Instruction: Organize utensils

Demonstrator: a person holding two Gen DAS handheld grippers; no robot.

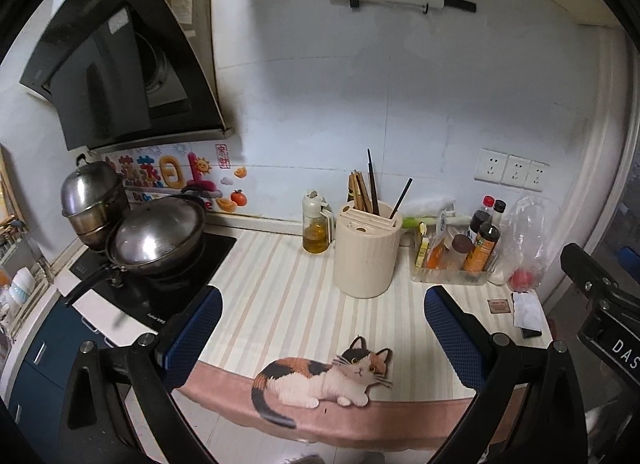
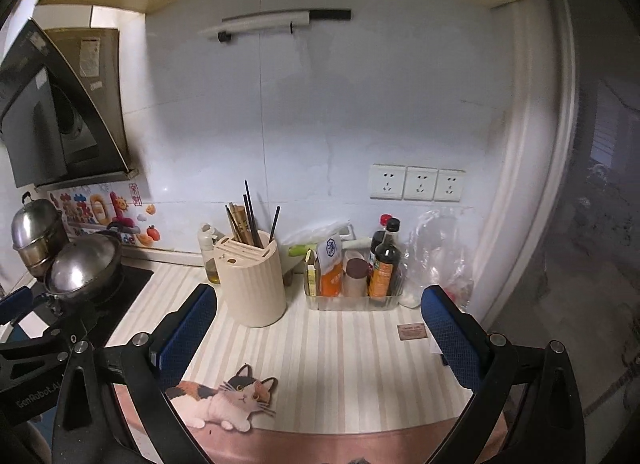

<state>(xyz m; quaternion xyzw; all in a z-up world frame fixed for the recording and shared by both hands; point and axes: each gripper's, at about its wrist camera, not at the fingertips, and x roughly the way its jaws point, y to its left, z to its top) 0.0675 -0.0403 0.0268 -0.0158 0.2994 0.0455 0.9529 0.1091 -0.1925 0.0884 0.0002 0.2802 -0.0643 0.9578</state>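
Note:
A cream ribbed utensil holder stands on the striped counter mat. Wooden and dark chopsticks stick up from its back slot. My left gripper hovers open in front of the holder, blue pads wide apart, nothing between them. My right gripper is open too, a little right of the holder and short of it, holding nothing. Part of the right gripper's black body shows at the right edge of the left wrist view.
An oil dispenser stands left of the holder. A clear tray of sauce bottles and a plastic bag sit to its right. Lidded pots rest on the cooktop at left. A cat-shaped mat lies at the counter's front edge.

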